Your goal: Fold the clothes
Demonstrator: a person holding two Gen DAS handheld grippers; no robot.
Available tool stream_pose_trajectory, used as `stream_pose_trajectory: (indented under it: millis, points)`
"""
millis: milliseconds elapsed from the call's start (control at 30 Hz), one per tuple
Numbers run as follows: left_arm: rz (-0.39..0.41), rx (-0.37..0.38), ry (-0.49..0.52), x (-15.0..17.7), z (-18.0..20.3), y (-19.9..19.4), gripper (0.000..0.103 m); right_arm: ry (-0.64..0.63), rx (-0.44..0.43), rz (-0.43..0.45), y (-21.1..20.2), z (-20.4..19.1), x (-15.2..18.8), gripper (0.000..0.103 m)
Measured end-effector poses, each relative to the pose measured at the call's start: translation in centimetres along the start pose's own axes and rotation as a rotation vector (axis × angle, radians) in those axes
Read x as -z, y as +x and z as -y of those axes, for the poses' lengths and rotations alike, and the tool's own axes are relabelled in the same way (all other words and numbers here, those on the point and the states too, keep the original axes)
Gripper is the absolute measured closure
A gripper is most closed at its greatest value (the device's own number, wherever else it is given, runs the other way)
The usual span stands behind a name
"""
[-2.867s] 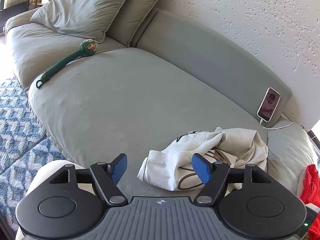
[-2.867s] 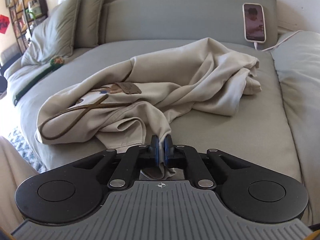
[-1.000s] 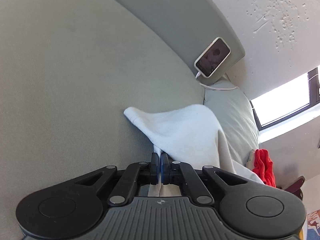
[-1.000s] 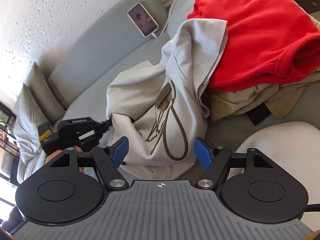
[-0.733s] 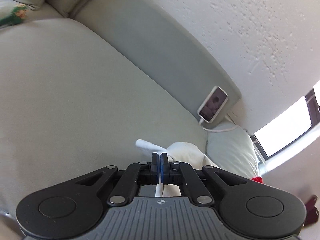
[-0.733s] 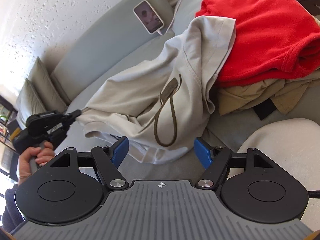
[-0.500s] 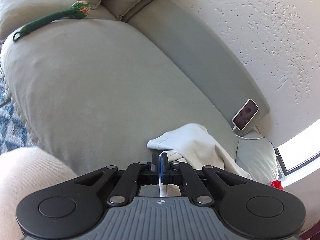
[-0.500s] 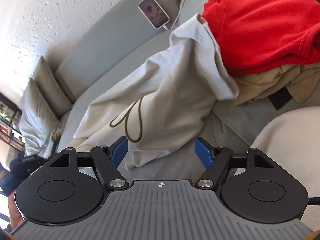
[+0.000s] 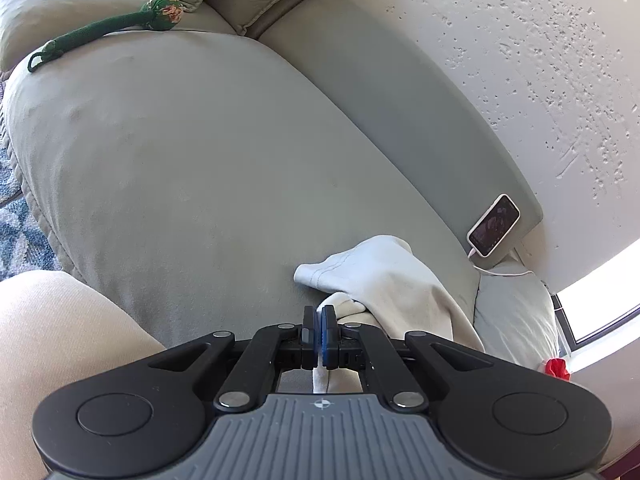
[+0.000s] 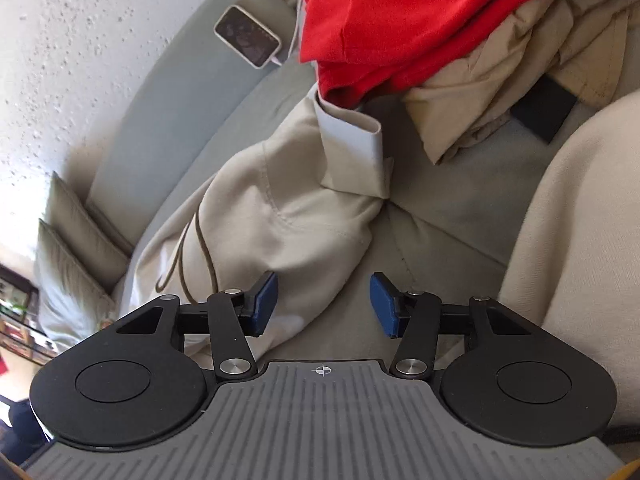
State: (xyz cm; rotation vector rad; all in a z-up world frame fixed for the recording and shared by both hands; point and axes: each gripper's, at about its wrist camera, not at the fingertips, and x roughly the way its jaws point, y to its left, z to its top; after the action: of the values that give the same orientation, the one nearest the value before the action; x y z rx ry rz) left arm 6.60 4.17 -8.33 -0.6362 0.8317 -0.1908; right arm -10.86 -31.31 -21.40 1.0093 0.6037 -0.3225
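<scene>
A cream sweatshirt with a brown looped line on it lies stretched across the grey sofa seat. My left gripper is shut on one edge of it, and the cloth trails off to the right behind the fingers. My right gripper hangs low over the sweatshirt's other end. Its jaws are closing, and a rounded fold of the cream cloth lies between the blue pads without being pressed. A folded cuff lies just beyond.
A red garment lies on a tan one at the sofa's right end. A phone on a cable leans on the backrest. A green stuffed toy and cushions sit at the far left. The person's leg is close by.
The left gripper pulled the sweatshirt's edge leftward over the seat, then held still. The right gripper sank toward the cloth, rolled, and its jaws narrowed.
</scene>
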Motion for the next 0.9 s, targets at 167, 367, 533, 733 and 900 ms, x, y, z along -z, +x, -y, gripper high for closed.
stream_pose_trajectory:
  millis: [167,367,533,733,900]
  points:
    - [-0.008,-0.002,-0.025,-0.1,-0.5,0.4,0.103,0.165,-0.131,0.03,1.6,1.4,-0.7,0.096]
    - [-0.022,0.003,-0.047,-0.4,-0.8,0.2,0.103,0.225,-0.206,0.078,-1.1,0.3,-2.2,0.102]
    - [-0.037,0.038,-0.018,-0.1,0.8,-0.2,0.103,0.087,-0.251,0.271,-7.4,-4.0,-4.6,0.102]
    - [-0.106,0.057,-0.015,1.4,1.4,0.6,0.098,0.009,-0.213,0.342,-10.8,-6.3,-6.7,0.102]
    - [-0.192,0.122,0.021,3.4,2.1,3.7,0.085,0.075,-0.146,0.33,-10.6,-3.5,-7.2,0.102]
